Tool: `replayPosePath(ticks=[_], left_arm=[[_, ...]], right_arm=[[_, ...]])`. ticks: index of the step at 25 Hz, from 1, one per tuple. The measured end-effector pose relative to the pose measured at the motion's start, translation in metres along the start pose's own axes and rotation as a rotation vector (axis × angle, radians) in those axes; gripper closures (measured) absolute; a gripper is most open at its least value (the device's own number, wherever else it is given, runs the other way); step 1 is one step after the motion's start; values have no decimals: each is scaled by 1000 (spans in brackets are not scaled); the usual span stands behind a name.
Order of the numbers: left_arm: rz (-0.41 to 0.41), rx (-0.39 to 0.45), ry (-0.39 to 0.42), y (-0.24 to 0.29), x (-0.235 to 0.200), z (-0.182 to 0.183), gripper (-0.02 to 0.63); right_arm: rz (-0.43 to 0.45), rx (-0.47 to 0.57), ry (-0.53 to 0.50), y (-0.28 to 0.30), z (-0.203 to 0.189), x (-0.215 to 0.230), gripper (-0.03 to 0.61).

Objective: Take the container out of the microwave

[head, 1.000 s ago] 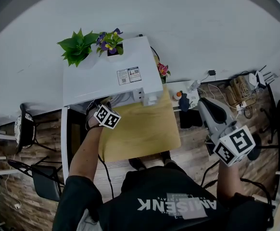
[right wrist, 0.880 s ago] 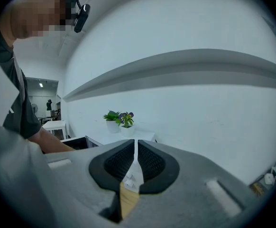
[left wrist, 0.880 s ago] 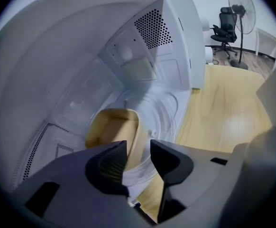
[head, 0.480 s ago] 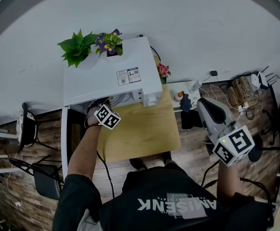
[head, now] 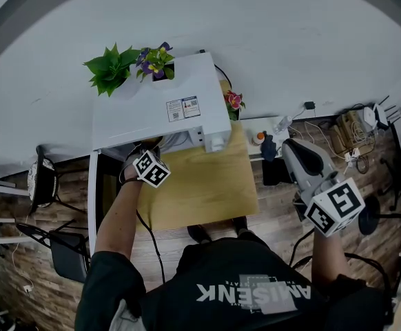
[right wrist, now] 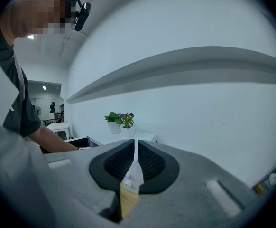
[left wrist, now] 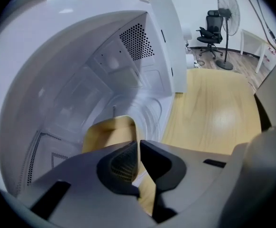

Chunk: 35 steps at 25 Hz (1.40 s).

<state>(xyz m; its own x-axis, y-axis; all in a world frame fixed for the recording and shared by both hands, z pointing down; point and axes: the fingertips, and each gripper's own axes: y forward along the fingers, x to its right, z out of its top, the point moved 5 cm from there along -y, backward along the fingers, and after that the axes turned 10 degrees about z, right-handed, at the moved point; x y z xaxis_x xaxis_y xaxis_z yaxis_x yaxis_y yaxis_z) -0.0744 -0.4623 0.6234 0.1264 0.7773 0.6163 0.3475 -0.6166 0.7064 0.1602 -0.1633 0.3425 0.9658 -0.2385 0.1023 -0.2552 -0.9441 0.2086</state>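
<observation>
The white microwave (head: pixel 159 109) stands at the back of the wooden table (head: pixel 200 192) with its door (head: pixel 92 198) swung open to the left. Inside its cavity sits a tan container (left wrist: pixel 107 132). My left gripper (left wrist: pixel 138 151) reaches in at the opening (head: pixel 144 154), and its jaws are closing, with the container's thin near rim pinched between the pads. My right gripper (head: pixel 291 149) hangs in the air to the right of the table. In the right gripper view it (right wrist: pixel 135 158) is shut, with nothing between the jaws.
Two potted plants (head: pixel 111 66) (head: pixel 157 59) sit on the microwave's top, and a small flower pot (head: pixel 233 101) behind its right side. A low shelf with bottles (head: pixel 266 142) and cables lies right of the table. Black chairs (head: pixel 42 185) stand at the left. A fan (left wrist: pixel 228 23) stands across the room.
</observation>
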Motion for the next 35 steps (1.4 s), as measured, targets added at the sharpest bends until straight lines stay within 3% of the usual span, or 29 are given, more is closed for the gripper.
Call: replayPosePath(ticks=[7,19,35], left_arm=[[-12,14,-85,-27,5,2,594],[3,13,-117,-97,17,11,594],[96,-16,-234,-201,51,29,594]], right_arm=[[67,12,-14,3,5,5,563],[234,67,-47,19,19,16,563],[477,102,-84,43,26,21,551]])
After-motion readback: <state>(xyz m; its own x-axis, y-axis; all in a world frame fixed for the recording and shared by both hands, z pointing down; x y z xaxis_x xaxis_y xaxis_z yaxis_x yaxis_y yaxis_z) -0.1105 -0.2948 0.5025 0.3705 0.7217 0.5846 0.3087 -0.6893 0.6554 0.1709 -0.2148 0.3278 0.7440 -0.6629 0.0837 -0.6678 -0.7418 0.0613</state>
